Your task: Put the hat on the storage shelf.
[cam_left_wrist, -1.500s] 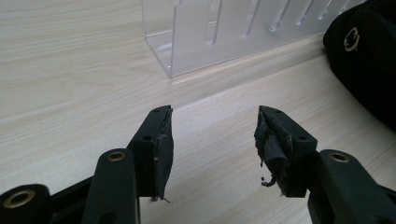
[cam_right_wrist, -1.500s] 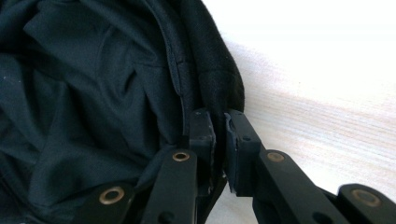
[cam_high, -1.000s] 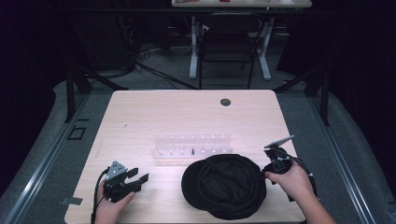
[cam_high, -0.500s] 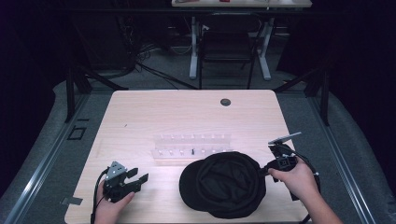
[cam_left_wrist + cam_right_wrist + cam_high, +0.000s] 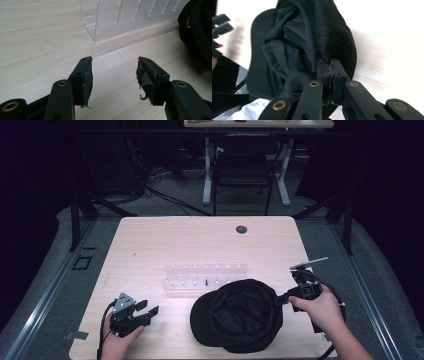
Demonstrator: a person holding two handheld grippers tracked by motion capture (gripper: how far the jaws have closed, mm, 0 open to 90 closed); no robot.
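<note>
On the near tabletop [image 5: 150, 245], my right gripper [image 5: 280, 300] pinches the black cap [image 5: 237, 317] rim — cap stretches leftward toward my idle, half-open left gripper [image 5: 147, 309].

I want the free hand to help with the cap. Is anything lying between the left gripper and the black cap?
Nothing visible. Bare table lies between the open left gripper and the black cap; the clear rack stands farther back, off that line.
</note>
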